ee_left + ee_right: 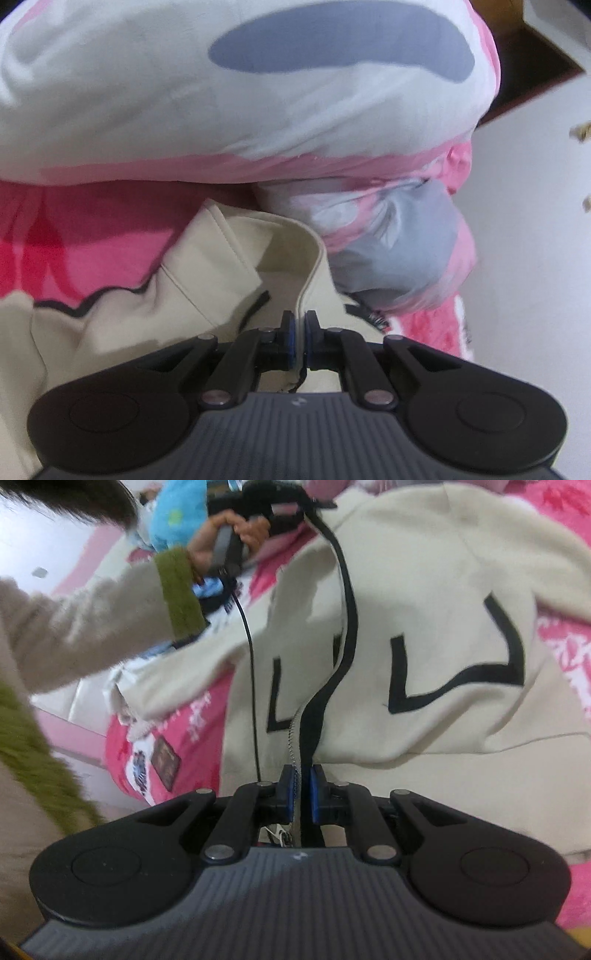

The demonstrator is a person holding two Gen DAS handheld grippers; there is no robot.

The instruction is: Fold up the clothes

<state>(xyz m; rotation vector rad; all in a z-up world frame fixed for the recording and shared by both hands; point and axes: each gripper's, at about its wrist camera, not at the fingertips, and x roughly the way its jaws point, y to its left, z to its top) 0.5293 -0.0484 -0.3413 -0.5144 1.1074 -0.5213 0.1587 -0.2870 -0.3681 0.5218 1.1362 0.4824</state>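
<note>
A cream jacket (424, 602) with black line markings and a black zipper band (347, 602) lies spread on a pink bed cover (199, 731). In the right wrist view my right gripper (303, 782) is shut on the jacket's zipper edge at the near end. At the far end a person's hand (221, 535) holds the other tool by the jacket's top. In the left wrist view my left gripper (300, 325) is shut on a cream fabric edge of the jacket (221, 266) near its collar fold.
A big white, pink and grey pillow (258, 92) fills the space just beyond the left gripper, with a crumpled pillow end (399, 243) to the right. A cream sleeve with a green cuff (177, 590) crosses the left. A thin black cable (251, 664) hangs over the jacket.
</note>
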